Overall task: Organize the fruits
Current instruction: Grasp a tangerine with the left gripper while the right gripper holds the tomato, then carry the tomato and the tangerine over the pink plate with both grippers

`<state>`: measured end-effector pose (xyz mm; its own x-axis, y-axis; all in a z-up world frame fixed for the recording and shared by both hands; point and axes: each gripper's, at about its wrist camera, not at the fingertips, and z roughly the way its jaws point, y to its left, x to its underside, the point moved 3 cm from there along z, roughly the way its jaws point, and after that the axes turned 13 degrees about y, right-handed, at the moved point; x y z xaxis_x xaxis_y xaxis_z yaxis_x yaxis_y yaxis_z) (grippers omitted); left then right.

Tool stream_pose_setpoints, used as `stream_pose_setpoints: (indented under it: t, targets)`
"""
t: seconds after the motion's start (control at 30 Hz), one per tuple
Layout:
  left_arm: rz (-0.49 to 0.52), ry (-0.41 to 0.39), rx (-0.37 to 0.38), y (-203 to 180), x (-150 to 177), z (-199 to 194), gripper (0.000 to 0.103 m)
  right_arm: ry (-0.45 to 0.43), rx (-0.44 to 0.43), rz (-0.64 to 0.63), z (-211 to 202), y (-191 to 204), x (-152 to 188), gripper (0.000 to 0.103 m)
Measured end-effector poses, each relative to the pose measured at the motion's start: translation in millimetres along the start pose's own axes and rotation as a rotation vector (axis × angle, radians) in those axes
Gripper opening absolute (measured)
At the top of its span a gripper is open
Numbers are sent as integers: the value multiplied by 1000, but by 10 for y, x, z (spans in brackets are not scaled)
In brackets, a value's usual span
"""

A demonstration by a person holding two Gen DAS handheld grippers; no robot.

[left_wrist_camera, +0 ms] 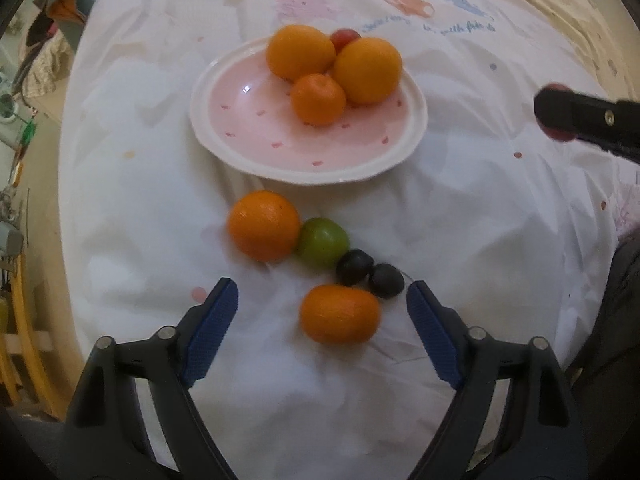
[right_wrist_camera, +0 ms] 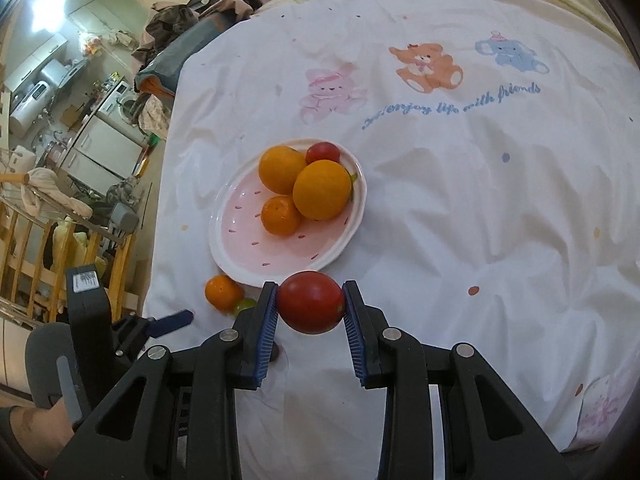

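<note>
A pink plate on the white bedsheet holds two large oranges, a small mandarin and a red fruit. On the sheet in front of it lie an orange, a green fruit, two dark plums and a mandarin. My left gripper is open, its jaws on either side of that mandarin, not touching it. My right gripper is shut on a red tomato, held above the sheet just in front of the plate.
The sheet with cartoon animals covers a bed. Its left edge drops toward a cluttered room with a wooden rail. A pile of clothes lies at the far left corner. The right gripper shows at the right in the left view.
</note>
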<state>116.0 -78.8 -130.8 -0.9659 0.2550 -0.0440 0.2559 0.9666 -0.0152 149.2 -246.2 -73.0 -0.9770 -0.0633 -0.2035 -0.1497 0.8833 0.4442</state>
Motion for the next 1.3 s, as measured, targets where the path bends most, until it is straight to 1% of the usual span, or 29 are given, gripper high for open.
stream_pose_setpoints:
  t: [0.07, 0.13, 0.2, 0.27, 0.5, 0.73, 1.03, 1.3]
  targets:
    - [7, 22, -1, -9, 9, 48, 64, -3, 3, -7, -2, 11, 2, 34]
    - [9, 34, 0, -8, 13, 78, 60, -3, 6, -12, 0, 21, 10, 34]
    - [11, 35, 18, -11, 15, 82, 55, 1, 8, -13, 11, 21, 13, 34]
    - [26, 30, 41, -29, 11, 61, 39, 4, 14, -15, 20, 22, 20, 34]
    - [49, 7, 35, -63, 64, -45, 37, 3, 24, -20, 13, 32, 36, 34]
    - [-10, -48, 21, 128, 142, -303, 37, -16, 9, -16, -47, 31, 51, 34]
    - [-132, -184, -17, 462, -19, -802, 37, -57, -20, -16, -193, 37, 73, 34]
    - [-166, -238, -54, 700, -243, -1073, 37, -105, -57, -22, -303, 70, 11, 34]
